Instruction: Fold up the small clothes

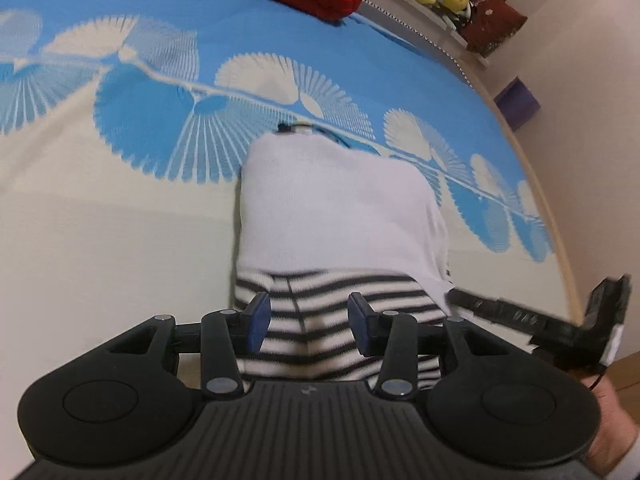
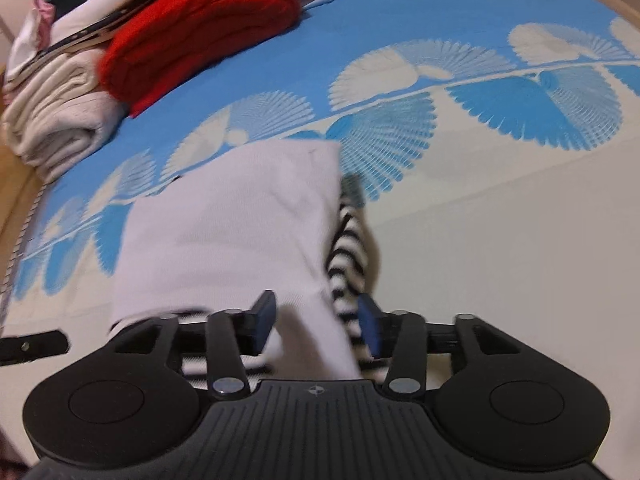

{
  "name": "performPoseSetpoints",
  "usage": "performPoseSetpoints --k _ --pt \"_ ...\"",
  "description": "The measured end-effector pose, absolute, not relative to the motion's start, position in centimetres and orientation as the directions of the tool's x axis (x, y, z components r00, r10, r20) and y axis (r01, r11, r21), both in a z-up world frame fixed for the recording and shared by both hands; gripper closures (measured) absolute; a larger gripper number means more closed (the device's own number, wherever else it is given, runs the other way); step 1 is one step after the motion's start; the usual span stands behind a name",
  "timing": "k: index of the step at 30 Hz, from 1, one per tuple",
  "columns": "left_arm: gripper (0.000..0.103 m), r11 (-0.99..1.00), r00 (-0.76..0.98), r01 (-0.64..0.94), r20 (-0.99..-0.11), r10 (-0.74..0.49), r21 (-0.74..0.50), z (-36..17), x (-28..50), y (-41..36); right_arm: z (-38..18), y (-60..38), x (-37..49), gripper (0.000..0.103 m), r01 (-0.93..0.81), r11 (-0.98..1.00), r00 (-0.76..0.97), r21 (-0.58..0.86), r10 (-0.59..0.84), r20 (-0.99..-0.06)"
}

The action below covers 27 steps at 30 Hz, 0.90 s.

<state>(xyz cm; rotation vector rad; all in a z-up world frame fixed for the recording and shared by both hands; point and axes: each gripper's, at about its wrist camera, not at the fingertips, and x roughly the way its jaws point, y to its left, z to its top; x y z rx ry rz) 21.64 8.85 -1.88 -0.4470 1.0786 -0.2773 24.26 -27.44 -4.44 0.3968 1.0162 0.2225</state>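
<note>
Nearest, the left gripper (image 1: 308, 320) hovers with its jaws parted wide over the striped hem, the blue pads either side of the cloth and not pinching it, so it holds nothing. The right gripper (image 2: 316, 324) is likewise spread, straddling the near right corner of the garment without a visible grip. Between them lies the small garment (image 1: 340, 208), a white panel laid over a black-and-white striped part, resting on the cream band of the bed (image 1: 100, 260) toward its near edge. It looks partly folded: the white layer is doubled over, but a striped sleeve (image 2: 350, 248) trails out on the right, so at least one fold seems left. Toward the far edge sit a folded red knit (image 2: 200, 36) and a folded cream piece (image 2: 56, 120), apparently finished.
</note>
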Motion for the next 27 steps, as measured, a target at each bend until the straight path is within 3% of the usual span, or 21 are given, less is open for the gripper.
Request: performPoseSetpoints --k 3,6,8,13,14,15,18,21,23,25,27 --pt "0.057 0.864 0.388 -0.003 -0.797 -0.462 -0.503 -3.2 21.6 7.9 -5.6 -26.8 23.6 0.054 -0.038 0.906 0.434 0.422 0.395 -0.809" --pt "0.055 0.94 0.308 0.025 -0.891 -0.332 -0.342 -5.5 21.6 5.7 -6.0 -26.4 23.0 0.101 -0.091 0.928 0.4 0.362 0.367 -0.84" --pt "0.052 0.966 0.295 0.054 -0.921 -0.256 -0.251 -6.4 21.6 4.9 -6.0 -27.5 22.7 0.101 -0.043 0.916 0.388 0.399 0.384 -0.838" --pt "0.051 0.974 0.319 0.102 -0.921 -0.224 -0.202 -6.2 21.1 3.9 -6.7 -27.9 22.3 0.101 -0.055 0.926 0.341 0.373 0.369 -0.865" --pt "0.048 0.976 0.325 0.107 -0.921 -0.215 -0.19 -6.1 20.9 3.9 -6.8 -28.0 22.3 0.1 -0.05 0.929 0.327 0.366 0.362 -0.873" --pt "0.038 0.98 0.336 0.105 -0.922 -0.194 -0.168 -5.8 20.6 3.9 -7.0 -28.2 22.0 0.1 -0.036 0.933 0.309 0.357 0.35 -0.884" --pt "0.03 0.995 0.432 0.098 -0.899 -0.073 -0.034 -3.4 19.3 4.4 -6.7 -28.3 21.0 0.098 -0.033 0.983 0.269 0.183 0.185 -0.945" --pt "0.012 0.996 0.583 0.076 -0.813 -0.004 0.049 0.6 16.6 5.0 -2.9 -27.6 18.9 0.089 -0.114 0.992 0.429 0.044 0.089 -0.899" --pt "0.011 0.996 0.673 0.068 -0.74 0.0 0.061 3.1 14.0 5.2 1.0 -27.5 16.8 0.07 -0.13 0.99 0.573 0.061 0.126 -0.81" --pt "0.003 0.997 0.741 0.043 -0.671 0.015 0.069 4.9 10.9 5.3 4.4 -27.6 14.1 0.037 -0.115 0.988 0.69 0.106 0.157 -0.707" --pt "0.002 0.998 0.799 0.02 -0.601 0.018 0.057 6.2 7.4 4.9 6.9 -27.4 11.0 0.031 -0.132 0.979 0.765 0.154 0.199 -0.613"
